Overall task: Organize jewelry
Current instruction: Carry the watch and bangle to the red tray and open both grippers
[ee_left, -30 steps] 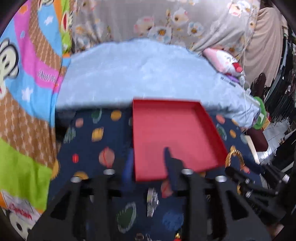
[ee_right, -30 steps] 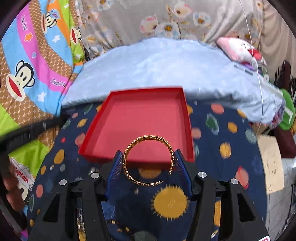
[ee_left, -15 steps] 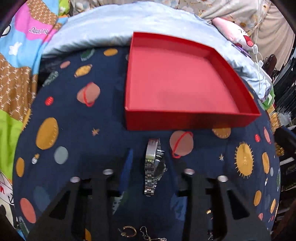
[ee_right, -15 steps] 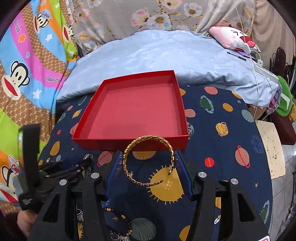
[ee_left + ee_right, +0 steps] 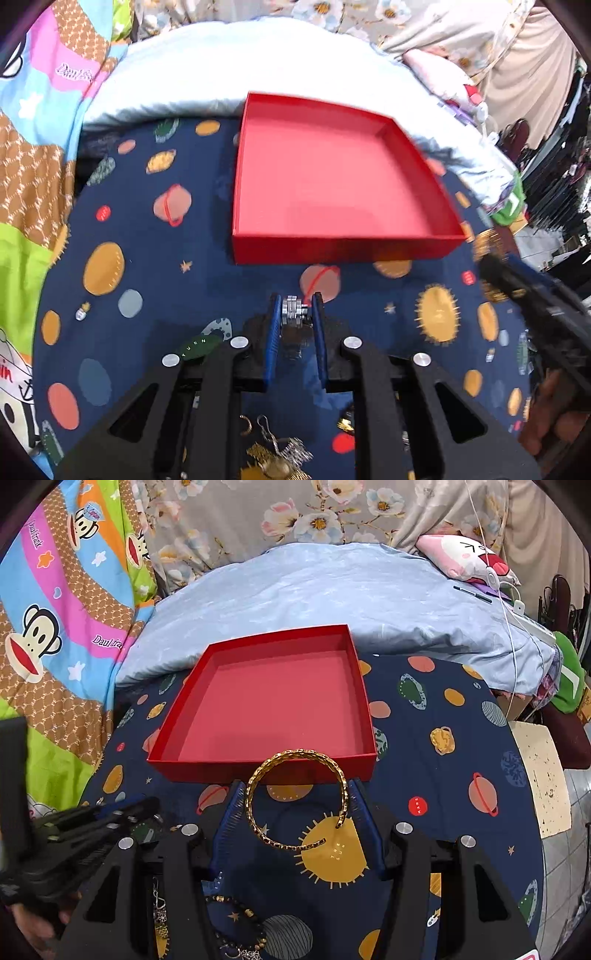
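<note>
My left gripper (image 5: pixel 296 300) points down at the planet-print cloth, its jaws closing, and its blue pads (image 5: pixel 274 328) touch both sides of a silver watch (image 5: pixel 294 313). Just beyond it sits the open red box (image 5: pixel 343 249), with nothing inside. My right gripper (image 5: pixel 297 785) is shut on a gold bangle (image 5: pixel 300 755), held flat just in front of the red box (image 5: pixel 221 770). The left gripper (image 5: pixel 110 812) shows low at the left of the right wrist view. The right gripper (image 5: pixel 517 280) shows blurred at the right edge of the left wrist view.
Loose gold and silver pieces (image 5: pixel 275 454) lie on the cloth under the left gripper. A dark bead bracelet (image 5: pixel 236 904) lies under the right one. A pale blue quilt (image 5: pixel 332 590) rises behind the box. The table edge (image 5: pixel 517 775) drops off on the right.
The left gripper has sunk toward the cloth and its jaws have narrowed around the silver watch. The right gripper has kept the gold bangle almost still.
</note>
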Available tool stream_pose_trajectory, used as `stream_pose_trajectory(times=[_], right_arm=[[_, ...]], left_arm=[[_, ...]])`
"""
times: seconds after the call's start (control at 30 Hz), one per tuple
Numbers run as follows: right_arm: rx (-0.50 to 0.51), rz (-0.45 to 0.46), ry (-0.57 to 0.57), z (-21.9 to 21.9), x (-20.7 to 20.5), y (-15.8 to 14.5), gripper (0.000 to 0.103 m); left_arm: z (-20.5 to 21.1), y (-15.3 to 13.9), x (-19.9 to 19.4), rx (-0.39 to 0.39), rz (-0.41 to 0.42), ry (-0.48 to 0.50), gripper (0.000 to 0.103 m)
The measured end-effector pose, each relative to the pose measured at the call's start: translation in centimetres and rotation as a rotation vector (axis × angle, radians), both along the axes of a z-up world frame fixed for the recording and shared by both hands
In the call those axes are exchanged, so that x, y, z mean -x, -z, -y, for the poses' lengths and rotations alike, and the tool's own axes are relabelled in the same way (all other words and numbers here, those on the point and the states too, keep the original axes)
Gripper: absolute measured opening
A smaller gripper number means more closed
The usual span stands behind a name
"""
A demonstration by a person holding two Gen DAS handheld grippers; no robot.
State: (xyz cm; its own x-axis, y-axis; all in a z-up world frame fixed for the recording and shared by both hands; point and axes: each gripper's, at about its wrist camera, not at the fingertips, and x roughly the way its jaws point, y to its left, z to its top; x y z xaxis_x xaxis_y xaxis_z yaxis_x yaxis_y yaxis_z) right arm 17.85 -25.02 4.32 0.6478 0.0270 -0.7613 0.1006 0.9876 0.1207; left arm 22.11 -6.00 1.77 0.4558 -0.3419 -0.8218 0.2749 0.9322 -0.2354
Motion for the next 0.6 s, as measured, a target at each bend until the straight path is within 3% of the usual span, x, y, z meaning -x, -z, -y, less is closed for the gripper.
stream_pose_trajectory(times=[0.07, 0.37, 0.47, 0.6], right_arm=[[0.004, 0.006, -0.005, -0.1, -0.1, -0.3, 0.056], [0.009, 0.046, -0.018, 0.7, -2.1, -2.1, 0.056], [0.02, 0.058, -0.024, 1.1, -3.4, -2.6, 0.056], [0.02, 0.06, -0.03, 2.2, -7.6, -2.9, 0.056]], left_arm=[[0.0, -1.8, 0.2, 0.013, 0.029, 0.009, 0.011], [0.9, -9.5, -3.1, 0.077, 0.155, 0.054, 0.01], [1.9, -11.2, -5.1, 0.054, 0.221, 0.06, 0.01], [3.6, -11.8, -9.5, 0.05, 0.238, 0.058, 0.011]])
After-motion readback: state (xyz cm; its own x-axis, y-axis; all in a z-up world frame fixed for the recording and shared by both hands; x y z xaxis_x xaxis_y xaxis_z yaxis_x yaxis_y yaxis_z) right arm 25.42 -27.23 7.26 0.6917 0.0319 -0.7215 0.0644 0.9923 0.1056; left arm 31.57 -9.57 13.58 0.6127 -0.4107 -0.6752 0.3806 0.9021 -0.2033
